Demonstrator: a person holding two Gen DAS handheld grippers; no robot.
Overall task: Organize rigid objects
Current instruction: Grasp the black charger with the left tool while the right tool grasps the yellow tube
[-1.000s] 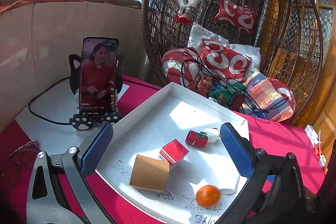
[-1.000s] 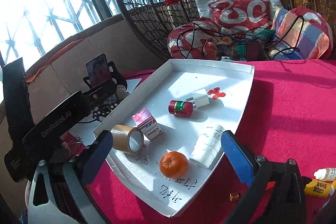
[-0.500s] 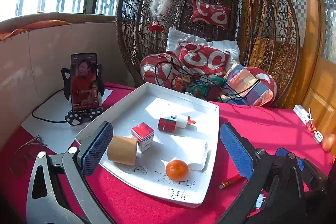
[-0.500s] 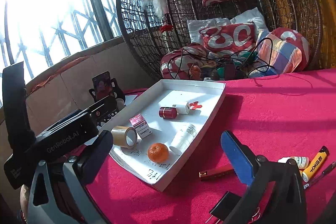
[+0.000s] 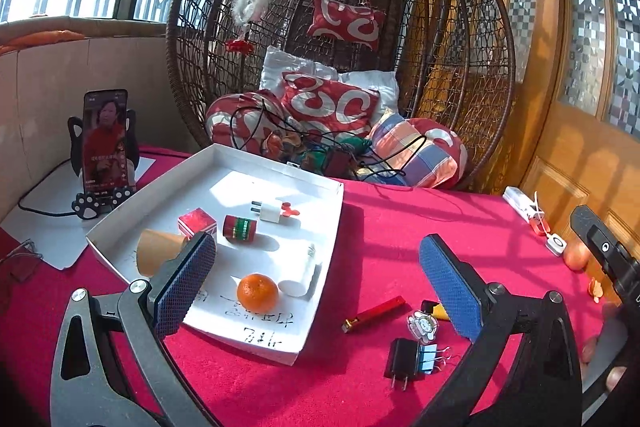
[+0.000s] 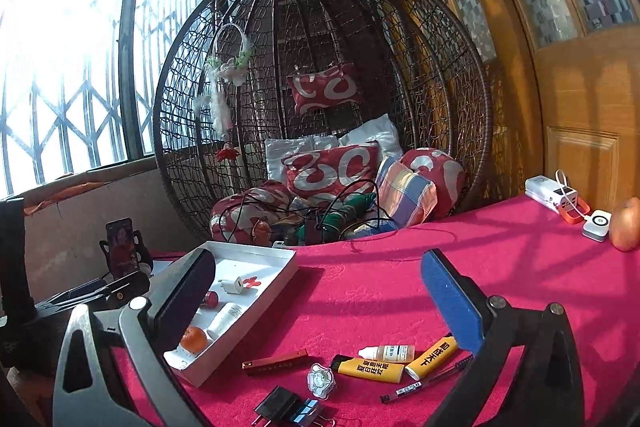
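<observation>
A table under a red cloth (image 5: 400, 227) stands in front of a hanging wicker chair (image 5: 340, 39) piled with cushions, with barred windows to the left and a wooden door to the right. In the left wrist view a white tray (image 5: 280, 179) lies on the left part of the cloth. In it are a tape roll (image 5: 156, 255), a small red box (image 5: 197, 222), a red can (image 5: 239, 227), a white plug (image 5: 269, 209), a white bottle (image 5: 302, 273) lying on its side and an orange (image 5: 257, 292) just beside the bottle. On the cloth to the right of the tray lie a red stick (image 5: 374, 313), a black plug (image 5: 402, 359) touching a blue clip (image 5: 428, 361), and a small charm (image 5: 422, 325). A phone (image 5: 105, 143) stands on a stand left of the tray. The left gripper (image 5: 316, 287) hangs above the tray's near corner, its jaws spread wide with nothing between them.

In the right wrist view the same cloth fills the foreground, with the tray (image 6: 276, 277) at the left. Near the camera lie the red stick (image 6: 276, 361), a small dropper bottle (image 6: 388, 353), two yellow tubes (image 6: 372, 369), a pen (image 6: 420, 385), the charm (image 6: 320, 381) and the black plug (image 6: 276, 407). An apple (image 6: 626, 225) and a power bank (image 6: 552, 195) sit at the far right edge. The right gripper (image 6: 318, 303) is held above these loose things, jaws wide apart and empty.
</observation>
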